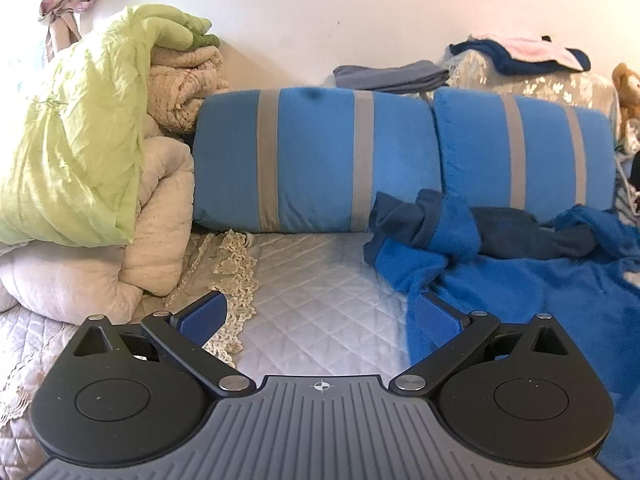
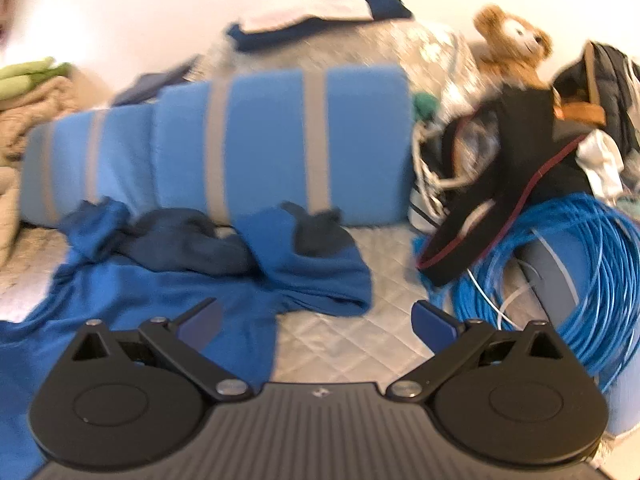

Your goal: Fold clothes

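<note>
- The left gripper is gaping wide, grasping nothing, hovering over bare quilted cover; only its view is showing the stacked bedding.
- The right gripper is likewise spread and empty; only its view is showing the blue cable coil and teddy bear.
- The blue garment is lying rumpled before the striped cushions, its hem reaching both grippers.

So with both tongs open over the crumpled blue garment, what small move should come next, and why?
Probably lower the left tongs onto the near left edge of the blue garment and close. Both it and the right tongs are open and hold nothing, and the garment lies bunched and unfolded on the quilted cover, with its edge just by the left tongs' right finger.
</note>
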Tool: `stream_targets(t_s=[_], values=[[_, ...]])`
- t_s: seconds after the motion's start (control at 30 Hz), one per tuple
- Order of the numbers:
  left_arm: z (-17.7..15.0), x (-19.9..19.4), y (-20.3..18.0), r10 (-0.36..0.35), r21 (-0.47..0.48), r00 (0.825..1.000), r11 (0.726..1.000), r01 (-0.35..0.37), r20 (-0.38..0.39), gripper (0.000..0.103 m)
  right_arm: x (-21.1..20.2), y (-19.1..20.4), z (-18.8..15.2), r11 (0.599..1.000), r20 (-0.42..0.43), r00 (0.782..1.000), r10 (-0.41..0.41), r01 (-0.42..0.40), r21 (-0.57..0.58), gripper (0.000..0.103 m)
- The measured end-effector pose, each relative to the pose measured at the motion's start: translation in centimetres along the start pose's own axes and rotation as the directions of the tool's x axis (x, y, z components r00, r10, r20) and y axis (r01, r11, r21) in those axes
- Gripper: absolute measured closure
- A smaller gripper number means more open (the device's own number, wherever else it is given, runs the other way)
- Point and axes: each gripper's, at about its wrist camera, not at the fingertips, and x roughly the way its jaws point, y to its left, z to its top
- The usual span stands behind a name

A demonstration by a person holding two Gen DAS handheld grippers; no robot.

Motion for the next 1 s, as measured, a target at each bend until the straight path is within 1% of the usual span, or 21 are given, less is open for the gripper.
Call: stream_targets(t_s=[0.1, 0.2, 0.27, 0.37, 0.53, 0.63, 0.67, 0.73, 0.83, 1.0], values=[[0.0, -1.4, -0.8, 0.001, 0.030, 1.000, 1.000, -0.001, 0.010, 0.000, -2.1, 1.1, 0.1, 0.999, 0.039, 0.999, 0.007, -0.005, -0.032, 0.000], [-0.1, -2.9, -1.6, -0.010, 0.067, 1.000, 0.998, 0.008, 0.023, 0.000, -4.0, 1.9, 0.3, 0.999, 0.082, 0.997, -0.003, 0.007, -0.053, 0.000], [-0.3, -4.0, -1.8, -0.049, 0.077, 0.998, 0.996, 0.046, 0.028, 0.000, -5.0, 2.3, 0.3, 0.997, 0.093, 0.996, -0.007, 0.014, -0.075, 0.000], [-0.8, -5.6, -2.3, -0.120, 0.103, 0.992, 0.988, 0.115, 0.035, 0.000, -6.2, 2.4, 0.1, 0.997, 0.093, 0.996, 0.005, 0.003, -0.082, 0.000], [-2.6, -7.6, -3.7, -0.165, 0.204, 0.986, 0.966, 0.159, 0.010, 0.000, -7.6, 2.3, -0.7, 0.996, 0.098, 0.995, 0.003, 0.006, -0.084, 0.000], [-3.9, -8.3, -4.1, -0.207, 0.253, 0.978, 0.946, 0.204, -0.014, 0.000, -7.9, 2.3, -1.1, 0.996, 0.094, 0.996, -0.004, 0.012, -0.085, 0.000], [-4.3, -8.3, -4.0, -0.222, 0.257, 0.975, 0.941, 0.221, -0.024, 0.000, -8.0, 2.2, -1.2, 0.996, 0.091, 0.996, -0.004, 0.012, -0.084, 0.000], [-5.0, -7.8, -4.1, -0.226, 0.252, 0.973, 0.940, 0.231, -0.051, 0.000, -8.0, 2.1, -1.4, 0.997, 0.087, 0.996, -0.001, 0.007, -0.072, 0.000], [-5.6, -7.0, -4.3, -0.218, 0.221, 0.974, 0.948, 0.227, -0.065, 0.000, -8.0, 2.0, -1.6, 0.999, 0.081, 0.997, 0.004, 0.001, -0.054, 0.000], [-6.1, -5.5, -4.3, -0.220, 0.137, 0.974, 0.964, 0.226, -0.059, 0.000, -8.0, 2.0, -1.8, 0.999, 0.072, 0.997, 0.013, -0.010, -0.045, 0.000]])
